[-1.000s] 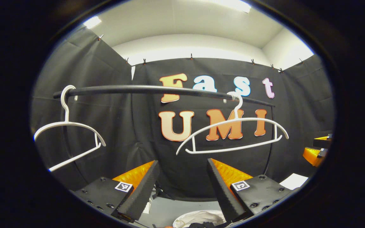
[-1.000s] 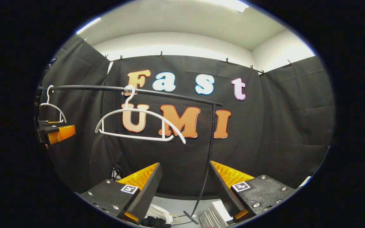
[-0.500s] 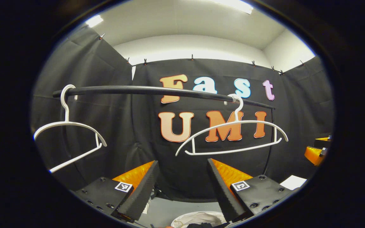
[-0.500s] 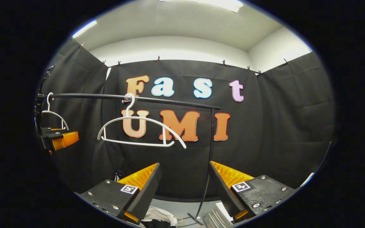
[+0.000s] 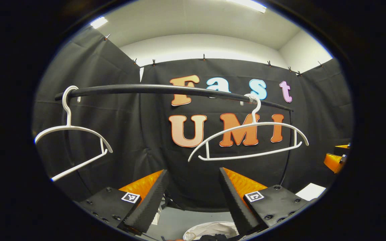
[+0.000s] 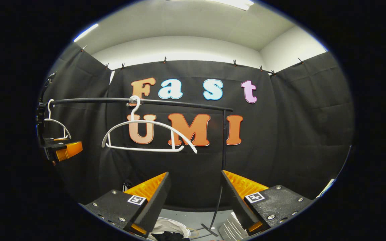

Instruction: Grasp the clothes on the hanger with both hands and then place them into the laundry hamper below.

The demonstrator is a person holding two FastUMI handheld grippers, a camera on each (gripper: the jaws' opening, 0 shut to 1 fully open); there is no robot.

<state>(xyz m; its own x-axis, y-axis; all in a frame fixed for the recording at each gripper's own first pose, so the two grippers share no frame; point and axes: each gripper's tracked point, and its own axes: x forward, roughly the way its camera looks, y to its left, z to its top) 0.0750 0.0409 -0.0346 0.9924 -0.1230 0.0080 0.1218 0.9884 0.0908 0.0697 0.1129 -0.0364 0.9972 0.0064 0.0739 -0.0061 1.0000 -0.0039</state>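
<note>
Two bare white hangers hang on the black rail (image 5: 166,89): one at the left (image 5: 70,134), one at the right (image 5: 248,139). In the right gripper view the nearer hanger (image 6: 146,134) hangs left of centre. Low down sits the white laundry hamper (image 5: 209,229), also the hamper (image 6: 171,227), with dark clothes (image 6: 169,236) inside. My left gripper (image 5: 193,201) is open and holds nothing, level with the space under the hangers. My right gripper (image 6: 194,201) is open too, and its tip, the right gripper (image 5: 334,160), shows at the far right. The left gripper (image 6: 64,150) shows far left.
The rack's upright pole (image 6: 223,147) stands just behind my right gripper and runs down to a foot on the grey floor (image 6: 199,219). A ribbed white object (image 6: 230,229) lies by the right finger. A white sheet (image 5: 310,191) lies on the floor.
Both views drifted slightly; the rail and hangers shifted a little in each. Both grippers stayed open with nothing held.
</note>
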